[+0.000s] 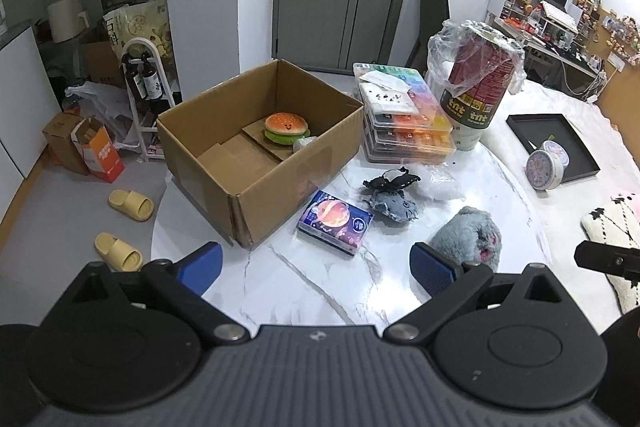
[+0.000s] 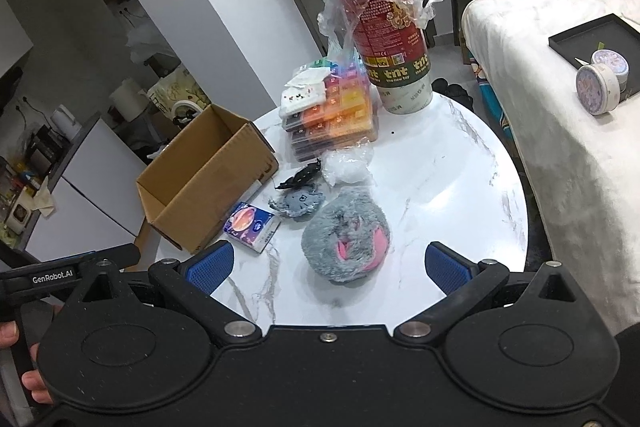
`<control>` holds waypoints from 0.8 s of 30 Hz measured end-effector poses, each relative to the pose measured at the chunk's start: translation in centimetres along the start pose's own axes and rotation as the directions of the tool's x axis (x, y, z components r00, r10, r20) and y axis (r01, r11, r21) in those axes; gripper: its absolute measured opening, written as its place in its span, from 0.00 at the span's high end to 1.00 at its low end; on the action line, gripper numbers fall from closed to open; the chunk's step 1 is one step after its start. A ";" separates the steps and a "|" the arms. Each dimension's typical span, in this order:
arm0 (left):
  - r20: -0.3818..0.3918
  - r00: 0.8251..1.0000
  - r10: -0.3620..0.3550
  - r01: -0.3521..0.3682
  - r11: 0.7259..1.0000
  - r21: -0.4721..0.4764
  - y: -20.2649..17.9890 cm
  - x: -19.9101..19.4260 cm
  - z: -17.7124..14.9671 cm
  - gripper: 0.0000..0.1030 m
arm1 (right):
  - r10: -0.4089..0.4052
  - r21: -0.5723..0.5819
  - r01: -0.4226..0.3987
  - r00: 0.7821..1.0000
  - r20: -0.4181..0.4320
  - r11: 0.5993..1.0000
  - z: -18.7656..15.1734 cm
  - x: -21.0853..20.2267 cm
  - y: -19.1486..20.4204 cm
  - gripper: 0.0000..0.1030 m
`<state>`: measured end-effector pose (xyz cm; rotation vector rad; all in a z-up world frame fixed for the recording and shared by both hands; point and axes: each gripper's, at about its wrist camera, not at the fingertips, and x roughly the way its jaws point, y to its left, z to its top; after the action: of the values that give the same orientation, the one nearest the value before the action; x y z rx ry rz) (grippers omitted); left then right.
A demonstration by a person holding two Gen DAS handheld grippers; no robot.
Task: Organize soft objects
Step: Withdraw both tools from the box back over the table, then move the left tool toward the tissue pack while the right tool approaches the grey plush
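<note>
Above the round marble table [image 1: 304, 291], the left gripper [image 1: 316, 265] hangs with its blue pads spread wide, holding nothing and touching nothing. The right gripper [image 2: 327, 263] is just as wide and also empty, its gap framing the grey plush [image 2: 346, 237] that lies on the table just ahead of it. In the left view the same plush [image 1: 466, 235] sits beside the right pad, partly hidden behind it. Further out lie a flat grey toy [image 1: 392, 207] with a black toy [image 1: 394, 181] touching its far edge, a crumpled clear wrap [image 1: 438, 183] beside them, and one blue carton [image 1: 335, 223] near the cardboard box [image 1: 248, 163]. One burger plush [image 1: 285, 133] rests inside the box against the far wall, with a small pale thing next to it, too small to tell. From the right view the box interior is hidden by its near wall. Behind stand a stack of colourful plastic cases [image 1: 408, 123], their number hard to count, and one tall tub [image 1: 476, 83] under a loose plastic bag. On the white cloth at the right lie one black tray [image 2: 596, 47] and a round tin [image 2: 598, 89] leaning at its edge. Two yellow slippers [image 1: 130, 205] lie on the floor. Fingertips of a hand [image 2: 10, 337] show at the left edge of the right view, mostly cut off.
</note>
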<state>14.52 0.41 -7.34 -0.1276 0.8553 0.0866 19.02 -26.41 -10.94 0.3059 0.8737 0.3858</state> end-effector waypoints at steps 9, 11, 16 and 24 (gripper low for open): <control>-0.021 1.000 0.011 -0.011 1.000 0.003 -1.0 2.8 0.7 0.03 | 0.008 0.031 -0.007 1.000 -0.024 1.000 0.5 2.1 -1.3 0.01; -0.028 0.999 0.016 -0.016 1.000 0.011 -1.3 3.6 0.8 0.03 | 0.007 0.030 -0.006 0.999 -0.033 1.000 0.7 2.6 -1.5 0.01; -0.048 0.999 0.009 -0.008 1.000 0.020 -1.6 5.5 0.9 0.03 | 0.008 0.038 -0.007 0.999 -0.048 0.999 1.1 3.9 -2.0 0.01; -0.062 0.998 0.000 0.003 0.998 0.059 -2.1 8.7 1.0 0.03 | 0.027 0.068 -0.023 0.998 -0.063 0.997 0.8 6.3 -2.7 0.01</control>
<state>21.21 -1.35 -13.07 -0.0758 0.9184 0.0563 23.81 -26.05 -15.87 0.3687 0.9471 0.3912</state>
